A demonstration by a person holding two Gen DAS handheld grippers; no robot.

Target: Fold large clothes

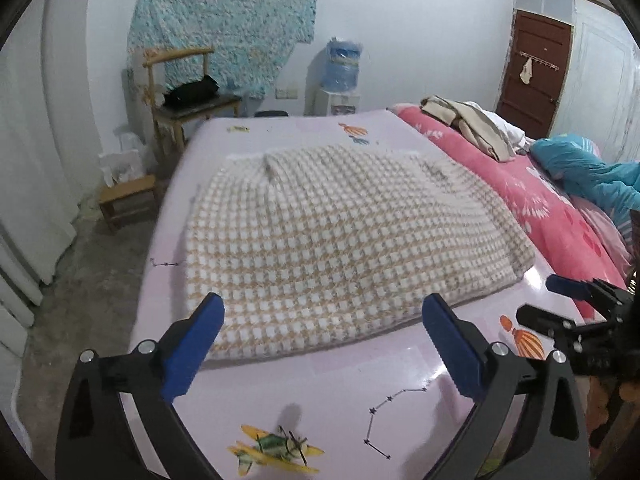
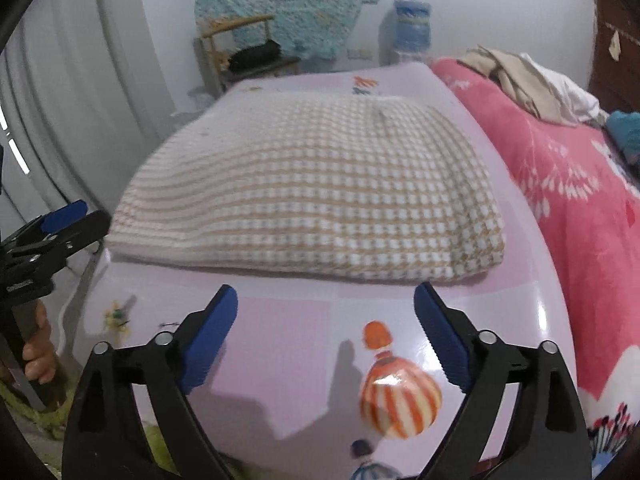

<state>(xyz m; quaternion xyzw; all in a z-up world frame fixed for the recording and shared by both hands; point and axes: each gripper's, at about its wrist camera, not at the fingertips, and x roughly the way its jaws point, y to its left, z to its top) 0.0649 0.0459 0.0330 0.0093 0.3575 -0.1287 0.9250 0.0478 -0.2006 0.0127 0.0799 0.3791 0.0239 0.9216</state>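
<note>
Both of your tools stand released, with nothing between the blue pads. Your left hand-held gripper hangs over the near edge of the folded garment, its jaws spread wide and empty. Your right hand-held gripper has its jaws equally wide apart, empty, over bare pink surface just short of the fold's near edge. From the left camera you see the right tool at the far right; from the right camera you see the left tool at the far left, with fingers of your hand wrapped round its handle.

Just beyond the pads lies the checked sweater, beige and white, folded into a broad flat block on the glossy pink worktop. Its edges lie inside the worktop's border, touching nothing else. Printed pictures show on the bare surface: a balloon and a small plane.

Beside the worktop, to your right, runs a bed with a pink flowered cover, and a heap of beige and white clothes rests on it. Farther off stand a wooden chair, a water dispenser and a brown door.
</note>
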